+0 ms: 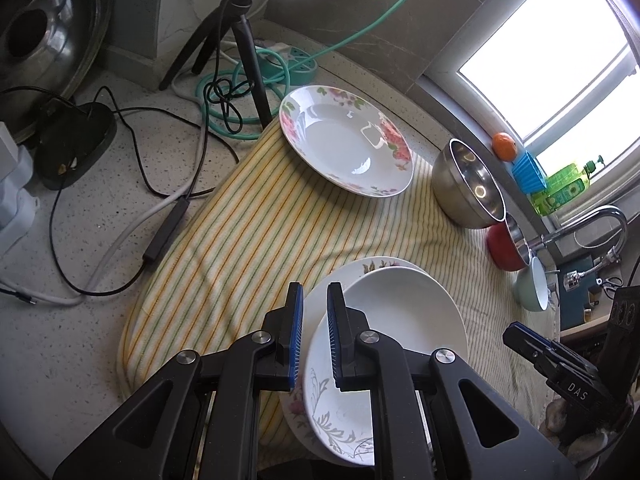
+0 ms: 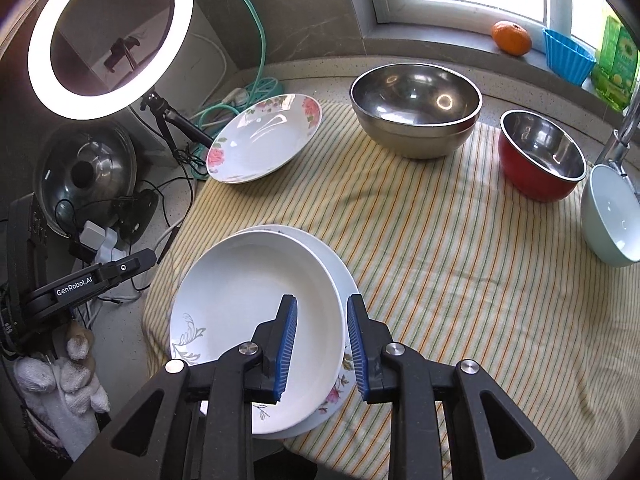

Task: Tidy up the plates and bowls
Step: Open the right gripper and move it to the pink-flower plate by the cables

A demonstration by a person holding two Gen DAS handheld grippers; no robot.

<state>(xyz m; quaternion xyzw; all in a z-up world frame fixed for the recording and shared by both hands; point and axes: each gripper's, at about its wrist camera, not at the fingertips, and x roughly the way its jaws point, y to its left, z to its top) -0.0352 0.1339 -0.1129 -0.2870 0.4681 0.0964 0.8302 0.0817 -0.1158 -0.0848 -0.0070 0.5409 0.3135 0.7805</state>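
three plates and three bowls are out. two plates sit stacked at the near edge of the striped cloth (image 2: 440,280): a white plate with a grey leaf pattern (image 2: 256,320) lies on top of a floral-rimmed plate (image 2: 340,384), slightly off-centre so the lower rim shows on the right. the third, a pink-flowered plate (image 2: 264,140), rests alone at the far left corner of the cloth, tilted up on something under its edge. the bowls line the far right side: a large steel bowl (image 2: 416,108), a red bowl with a steel inside (image 2: 540,156) and a pale green bowl (image 2: 612,216); all three look empty, as do the plates.

the cloth covers a speckled stone counter (image 1: 80,340) below a window sill holding an orange (image 2: 512,38), a blue fluted cup (image 2: 568,56) and a green bottle (image 2: 616,64). a ring light (image 2: 108,36) on a tripod, a pot lid (image 2: 84,176) and tangled cables (image 1: 160,184) crowd the left corner; a tap (image 1: 592,228) stands at the right.

the left gripper (image 1: 312,336) has its jaws nearly closed, with the left rim of the stacked plates between the pads; whether they pinch it i cannot tell. the right gripper (image 2: 322,344) stands partly open astride the right rim of the top plate, pads not pressing
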